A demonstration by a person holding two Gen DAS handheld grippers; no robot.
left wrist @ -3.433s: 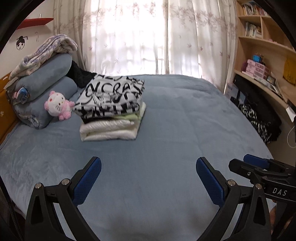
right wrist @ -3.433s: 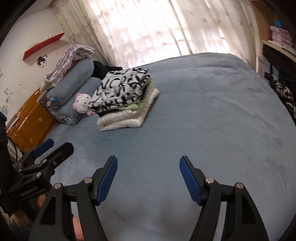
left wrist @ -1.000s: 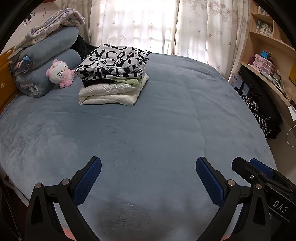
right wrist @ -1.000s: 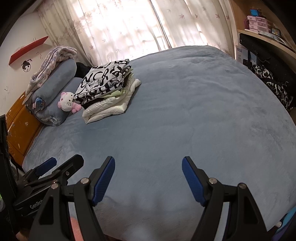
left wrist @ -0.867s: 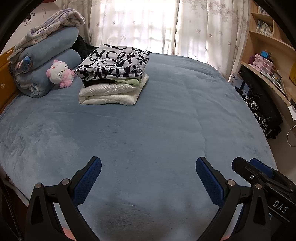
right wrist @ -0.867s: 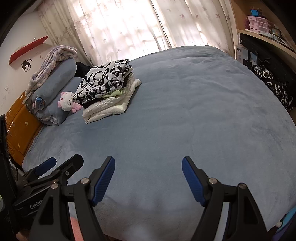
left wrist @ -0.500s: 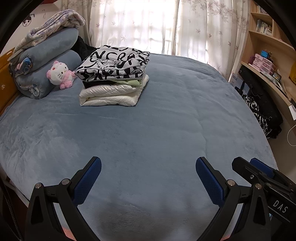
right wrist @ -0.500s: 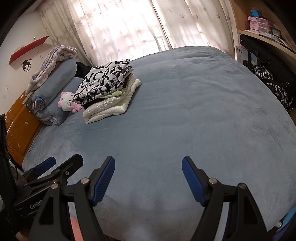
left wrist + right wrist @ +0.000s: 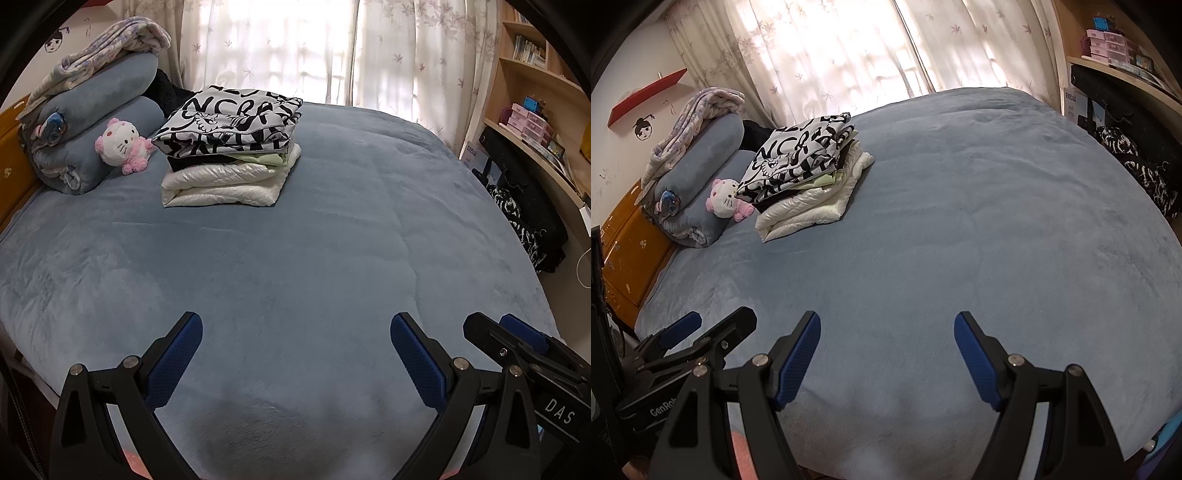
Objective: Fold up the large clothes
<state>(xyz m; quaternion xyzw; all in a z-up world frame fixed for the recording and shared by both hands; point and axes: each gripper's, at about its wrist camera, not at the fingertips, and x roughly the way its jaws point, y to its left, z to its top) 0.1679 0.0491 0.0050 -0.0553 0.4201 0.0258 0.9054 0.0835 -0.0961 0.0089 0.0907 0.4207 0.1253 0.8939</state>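
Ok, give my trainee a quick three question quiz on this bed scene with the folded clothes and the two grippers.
1. True or false: the left gripper holds a garment.
2. Which item tops the stack of folded clothes? A) the black-and-white lettered garment B) the cream padded garment C) the pale green garment
3. Fill in: the pink-and-white plush toy sits between the stack and the rolled ____ bedding.

Key: 1 false, both it and the right gripper are open and empty above the blue bedspread; 2 A; 3 blue.
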